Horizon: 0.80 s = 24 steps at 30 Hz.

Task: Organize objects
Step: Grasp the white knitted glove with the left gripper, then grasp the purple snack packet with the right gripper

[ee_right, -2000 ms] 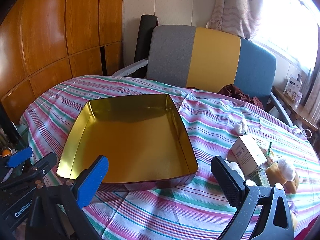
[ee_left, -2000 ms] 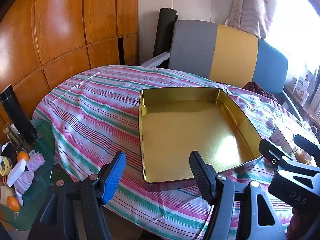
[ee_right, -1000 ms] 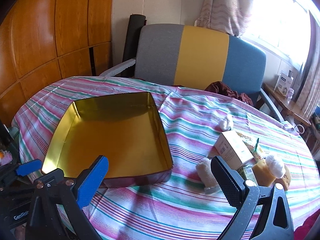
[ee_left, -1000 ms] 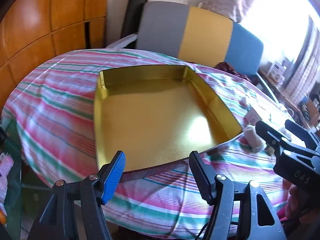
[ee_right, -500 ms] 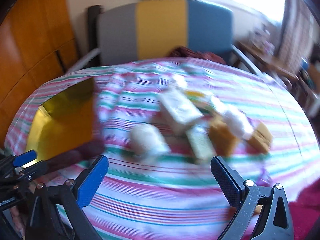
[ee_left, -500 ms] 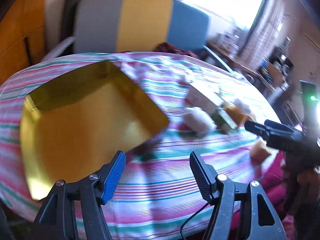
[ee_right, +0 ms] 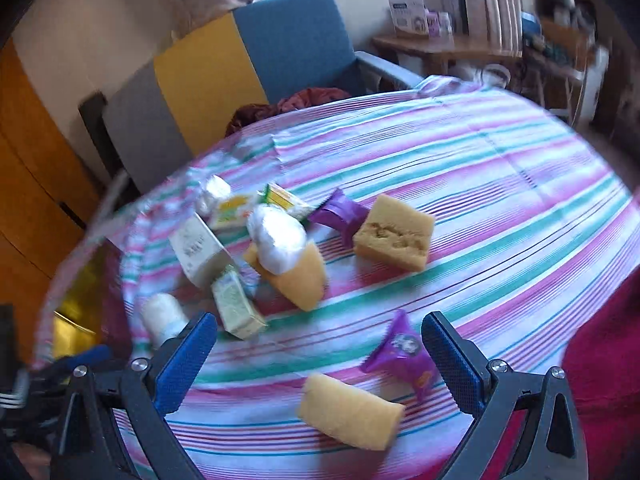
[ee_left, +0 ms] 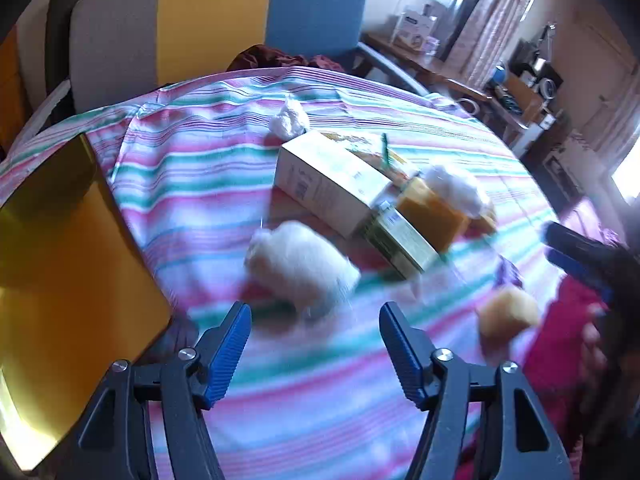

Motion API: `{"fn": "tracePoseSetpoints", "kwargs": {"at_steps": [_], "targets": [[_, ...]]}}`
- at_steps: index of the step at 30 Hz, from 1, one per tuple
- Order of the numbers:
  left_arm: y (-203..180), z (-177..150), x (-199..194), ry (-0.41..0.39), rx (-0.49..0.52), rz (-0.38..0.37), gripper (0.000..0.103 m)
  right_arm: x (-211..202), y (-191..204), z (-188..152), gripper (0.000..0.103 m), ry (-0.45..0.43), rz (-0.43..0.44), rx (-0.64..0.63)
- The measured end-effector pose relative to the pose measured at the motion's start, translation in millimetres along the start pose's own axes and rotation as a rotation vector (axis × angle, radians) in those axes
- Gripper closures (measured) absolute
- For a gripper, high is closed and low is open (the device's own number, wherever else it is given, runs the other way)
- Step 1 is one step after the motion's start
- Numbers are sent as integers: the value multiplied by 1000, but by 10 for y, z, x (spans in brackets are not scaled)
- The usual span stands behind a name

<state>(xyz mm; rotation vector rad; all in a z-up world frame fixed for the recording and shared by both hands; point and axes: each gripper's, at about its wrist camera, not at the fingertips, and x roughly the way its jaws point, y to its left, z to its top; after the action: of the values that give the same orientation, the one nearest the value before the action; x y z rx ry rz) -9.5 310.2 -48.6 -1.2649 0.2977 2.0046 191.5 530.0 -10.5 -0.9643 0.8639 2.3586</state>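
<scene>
Both cameras have swung off the shallow gold metal tray [ee_left: 60, 264], centred two seconds ago and now at the left edge of the round table under its pink, green and white striped cloth [ee_left: 208, 184], and onto the clutter toward the right edge. The left gripper [ee_left: 315, 344] hangs with its blue pads spread and nothing between them, above a fluffy white bundle [ee_left: 300, 264]. The right gripper [ee_right: 320, 354] is likewise spread and empty, over a purple foil packet [ee_right: 402, 354] and a yellow sponge roll [ee_right: 350, 410] near the table's near edge.

Behind the table stands a grey, yellow and blue chair [ee_left: 216, 12]; orange wood panels [ee_right: 28, 168] fill the left wall, and a wooden side table [ee_right: 444, 46] stands by the curtains.

The left view shows a white carton [ee_left: 328, 180], a narrow green-labelled box [ee_left: 400, 240] and an orange block [ee_left: 434, 212] packed together. Only the right view shows a porous yellow sponge block [ee_right: 394, 232] with a second purple packet [ee_right: 340, 214] beside it.

Print on the cartons is too blurred to read.
</scene>
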Motion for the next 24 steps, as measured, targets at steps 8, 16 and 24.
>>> {"fn": "tracePoseSetpoints", "kwargs": {"at_steps": [8, 16, 24], "targets": [[-1, 244, 489, 38, -68, 115, 21, -124, -221, 21, 0, -105, 130, 166], [-231, 122, 315, -61, 86, 163, 48, -52, -285, 50, 0, -78, 145, 204], [-429, -253, 63, -138, 253, 46, 51, 29, -317, 51, 0, -34, 112, 215]]}}
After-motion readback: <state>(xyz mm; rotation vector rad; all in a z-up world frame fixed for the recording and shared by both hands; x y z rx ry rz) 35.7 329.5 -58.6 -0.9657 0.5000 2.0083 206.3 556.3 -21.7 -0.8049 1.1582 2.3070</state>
